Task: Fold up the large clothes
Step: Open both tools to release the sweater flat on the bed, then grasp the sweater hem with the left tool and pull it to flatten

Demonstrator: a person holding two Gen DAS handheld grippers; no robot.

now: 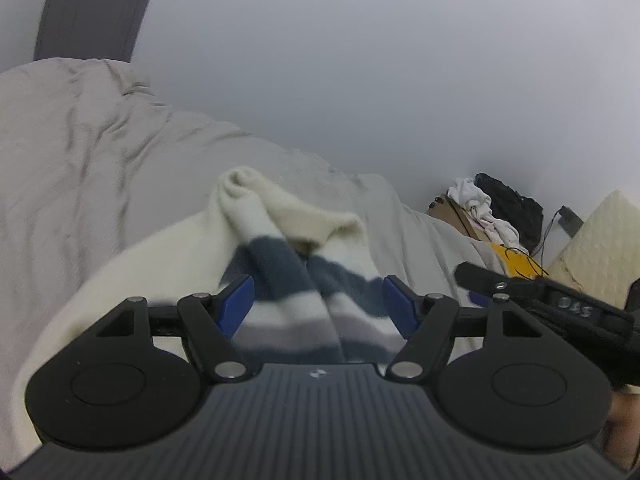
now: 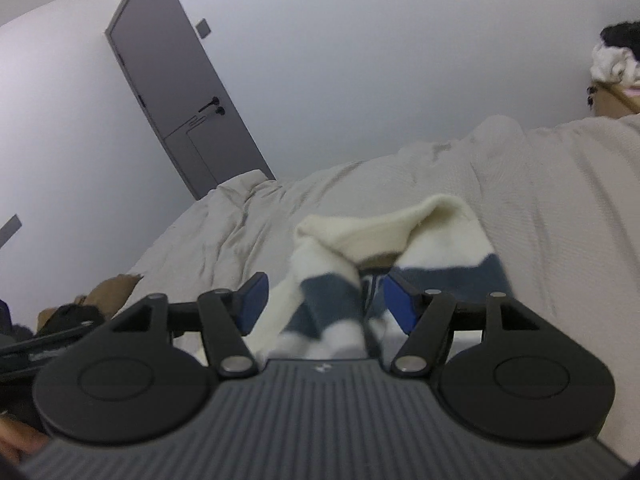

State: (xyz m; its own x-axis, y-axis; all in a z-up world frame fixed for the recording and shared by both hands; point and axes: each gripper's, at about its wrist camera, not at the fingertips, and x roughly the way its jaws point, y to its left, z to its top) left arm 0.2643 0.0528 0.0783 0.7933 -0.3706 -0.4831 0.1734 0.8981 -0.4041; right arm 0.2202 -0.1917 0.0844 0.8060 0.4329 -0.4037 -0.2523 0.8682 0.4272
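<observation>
A cream sweater (image 1: 280,216) with navy and grey stripes lies bunched and partly folded on the pale bed cover (image 1: 80,160). My left gripper (image 1: 318,300) hovers over its striped part, and its blue pads (image 1: 236,304) stand wide apart, pressing nothing. The right gripper (image 1: 540,296) shows as a black bar at the right edge. In the right wrist view the same sweater (image 2: 380,228) lies ahead on the bed cover (image 2: 540,200). My right gripper (image 2: 326,300) is open above it, pads clear of the cloth. The left gripper (image 2: 60,332) shows at the lower left.
A grey door (image 2: 180,100) stands in the white wall beyond the bed. A cardboard box (image 1: 452,212) heaped with white and black clothes (image 1: 480,208) sits past the bed's far end. A cream quilted cushion (image 1: 600,240) leans beside it.
</observation>
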